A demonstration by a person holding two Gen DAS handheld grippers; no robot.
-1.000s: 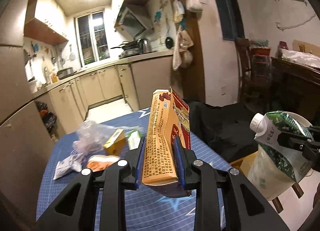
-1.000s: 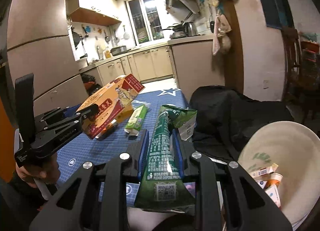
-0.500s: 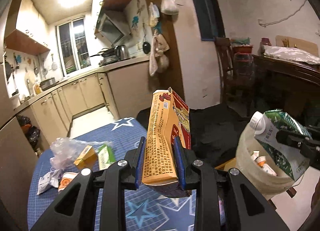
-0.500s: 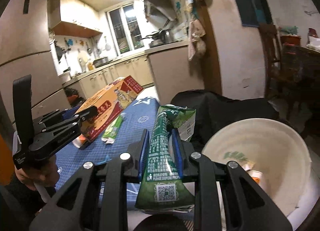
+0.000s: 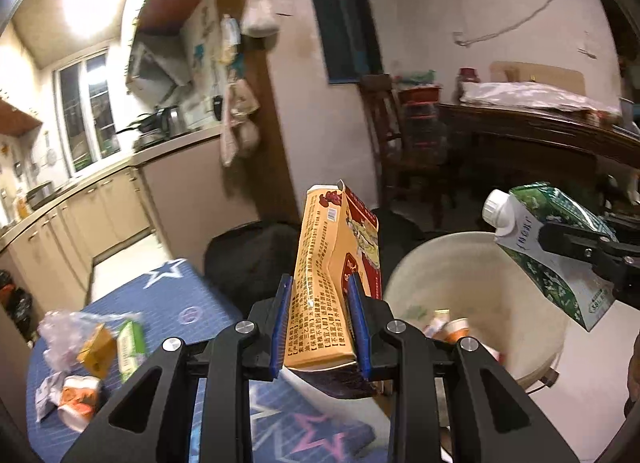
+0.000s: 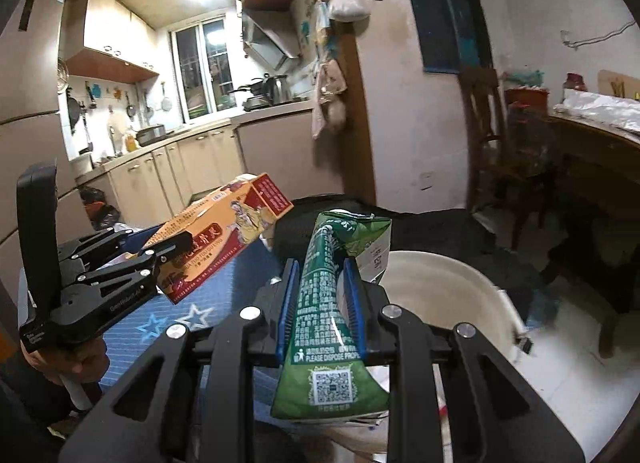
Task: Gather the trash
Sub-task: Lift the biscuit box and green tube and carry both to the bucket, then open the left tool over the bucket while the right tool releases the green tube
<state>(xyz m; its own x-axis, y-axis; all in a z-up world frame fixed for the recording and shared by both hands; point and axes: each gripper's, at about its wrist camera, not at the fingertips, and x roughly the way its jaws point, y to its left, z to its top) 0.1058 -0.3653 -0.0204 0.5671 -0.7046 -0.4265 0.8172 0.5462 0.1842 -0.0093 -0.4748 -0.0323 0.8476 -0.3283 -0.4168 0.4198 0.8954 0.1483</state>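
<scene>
Kitchen cabinets line the background; left gripper [image 5: 320,323] clamps an orange-red carton [image 5: 336,263] above the blue star-patterned table [image 5: 168,295], right gripper [image 6: 322,307] squeezes a green milk carton [image 6: 332,299] beside the white bin [image 6: 452,283]

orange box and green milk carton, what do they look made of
Orange box: thin printed cardboard, slightly glossy; it creases inward where the left gripper pinches it.
Green milk carton: probably coated paperboard, shinier, squashed flat in the right gripper; its white cap looks plastic.

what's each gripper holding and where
Left gripper pinches the orange box at its lower end; right gripper pinches the green carton near its flattened base.
</scene>
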